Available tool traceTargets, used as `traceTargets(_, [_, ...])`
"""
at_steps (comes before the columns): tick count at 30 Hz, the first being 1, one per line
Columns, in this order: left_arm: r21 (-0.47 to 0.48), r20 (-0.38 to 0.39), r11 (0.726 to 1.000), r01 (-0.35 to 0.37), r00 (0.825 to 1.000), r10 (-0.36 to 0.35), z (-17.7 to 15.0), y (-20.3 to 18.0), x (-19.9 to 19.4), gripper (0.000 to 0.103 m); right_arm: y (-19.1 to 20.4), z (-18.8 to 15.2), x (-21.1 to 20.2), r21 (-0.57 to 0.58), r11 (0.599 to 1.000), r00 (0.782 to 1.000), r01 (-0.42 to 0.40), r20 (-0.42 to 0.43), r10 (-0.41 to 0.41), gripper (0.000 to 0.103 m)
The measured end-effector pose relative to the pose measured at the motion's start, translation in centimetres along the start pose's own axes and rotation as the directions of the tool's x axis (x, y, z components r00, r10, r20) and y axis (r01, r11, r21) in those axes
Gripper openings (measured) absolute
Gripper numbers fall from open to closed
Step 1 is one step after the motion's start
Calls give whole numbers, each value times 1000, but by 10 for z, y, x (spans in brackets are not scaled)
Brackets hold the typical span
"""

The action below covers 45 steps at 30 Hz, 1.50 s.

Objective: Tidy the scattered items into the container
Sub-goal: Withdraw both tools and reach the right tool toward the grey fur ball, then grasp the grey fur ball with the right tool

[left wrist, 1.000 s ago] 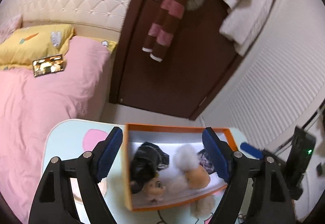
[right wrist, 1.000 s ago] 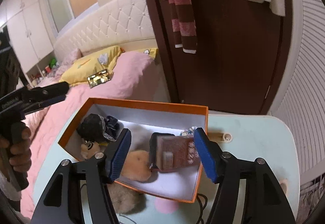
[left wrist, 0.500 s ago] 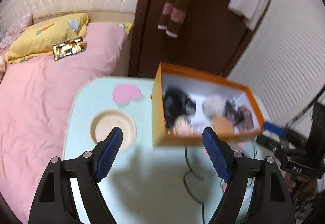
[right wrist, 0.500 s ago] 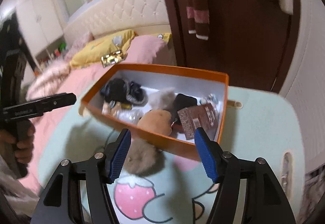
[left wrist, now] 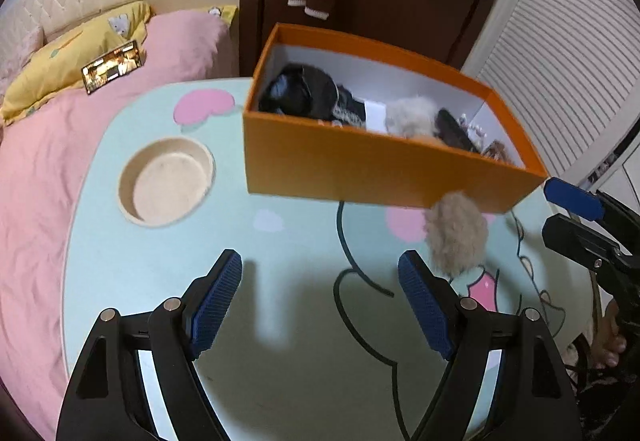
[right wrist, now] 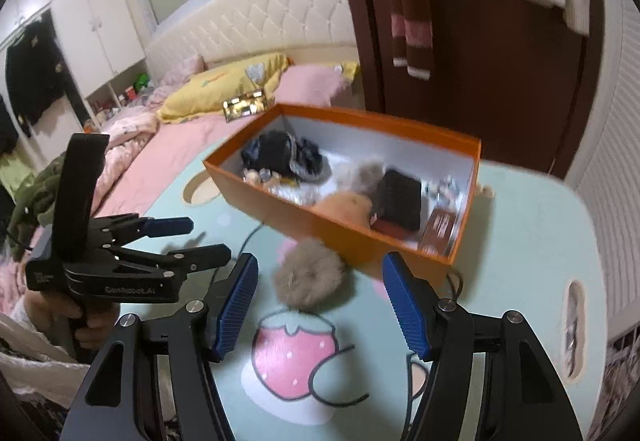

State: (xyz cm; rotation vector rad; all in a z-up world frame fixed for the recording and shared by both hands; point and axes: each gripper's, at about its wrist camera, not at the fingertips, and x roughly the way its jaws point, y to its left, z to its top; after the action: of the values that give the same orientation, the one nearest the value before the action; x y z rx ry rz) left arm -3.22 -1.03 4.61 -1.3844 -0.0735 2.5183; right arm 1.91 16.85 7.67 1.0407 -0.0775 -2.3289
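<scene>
the pale green table [left wrist: 132, 265] with cartoon prints lies under both pairs of jaws, and a pink bed [left wrist: 36, 169] runs along its far left side.

the orange box [left wrist: 360, 169] stands on the table ahead of both grippers, beyond the fingertips and clear of them. in it lie dark cloth items [right wrist: 280, 157], a pale fluffy ball [left wrist: 408, 113], an orange-tan fluffy ball [right wrist: 344, 205], a black wallet-like item [right wrist: 400, 197] and a small brown box [right wrist: 440, 229].

the left gripper [left wrist: 320, 293] hangs over bare tabletop with its jaws released and spread wide, nothing between the blue pads. the right gripper [right wrist: 320, 293] is likewise released, jaws apart and empty.

a round beige dish [left wrist: 166, 185] sits ahead of the left gripper's left finger, beside the box.

the beige fluffy pompom [right wrist: 310, 273] lies on the table outside the box, touching or just against its near wall. seen from the right wrist it sits just ahead of the gap between the jaws, slightly toward the left finger, not yet between the pads. seen from the left wrist the same pompom [left wrist: 456, 235] is just past the tip of the right finger, off to its outer side.

a thin dark cable [left wrist: 348, 241] curls on the table between the box and the jaws.
</scene>
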Motion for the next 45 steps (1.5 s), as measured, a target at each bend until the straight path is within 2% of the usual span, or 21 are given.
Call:
traceTargets(5, [14, -17, 1000, -9, 1000, 9, -8, -7, 4, 80, -26, -7, 11, 88, 994, 998, 62, -21, -61, 65])
traceTargets(11, [14, -9, 1000, -24, 1000, 24, -10, -10, 3, 80, -48, -5, 15, 164, 984, 997, 74, -24, -71, 65])
traceTargets(17, [-10, 1, 1000, -25, 1000, 25, -9, -9, 1, 80, -30, -12, 19, 87, 991, 993, 101, -76, -94, 65])
traceTargets(20, [-1, 0, 998, -57, 998, 57, -8, -11, 5, 80, -23, -22, 26, 64, 989, 986, 136, -104, -129, 65])
traceTargets(22, [19, 0, 997, -80, 997, 80, -9, -13, 8, 81, -23, -30, 35, 56, 982, 974, 179, -153, -169, 64])
traceTargets(25, [92, 1, 987, -133, 991, 133, -11, -20, 12, 82, -19, -33, 38, 4, 969, 957, 248, -154, -244, 67])
traceTargets(28, [112, 14, 983, -148, 989, 147, -14, -23, 14, 92, -22, -33, 36, 20, 970, 959, 241, -158, -235, 68])
traceTargets(30, [102, 20, 983, -156, 988, 155, -15, -22, 17, 103, -22, -32, 34, 32, 975, 965, 219, -157, -211, 68])
traceTargets(34, [98, 49, 983, -157, 987, 153, -18, -20, 17, 103, -18, -23, 24, 103, 987, 988, 127, -100, -117, 68])
traceTargets(37, [97, 52, 983, -157, 987, 153, -19, -19, 17, 103, -6, -14, 24, 100, 992, 995, 71, -76, -64, 68])
traceTargets(45, [102, 52, 983, -153, 988, 149, -22, -18, 14, 103, 18, 8, 60, 55, 996, 993, 65, -107, -59, 68])
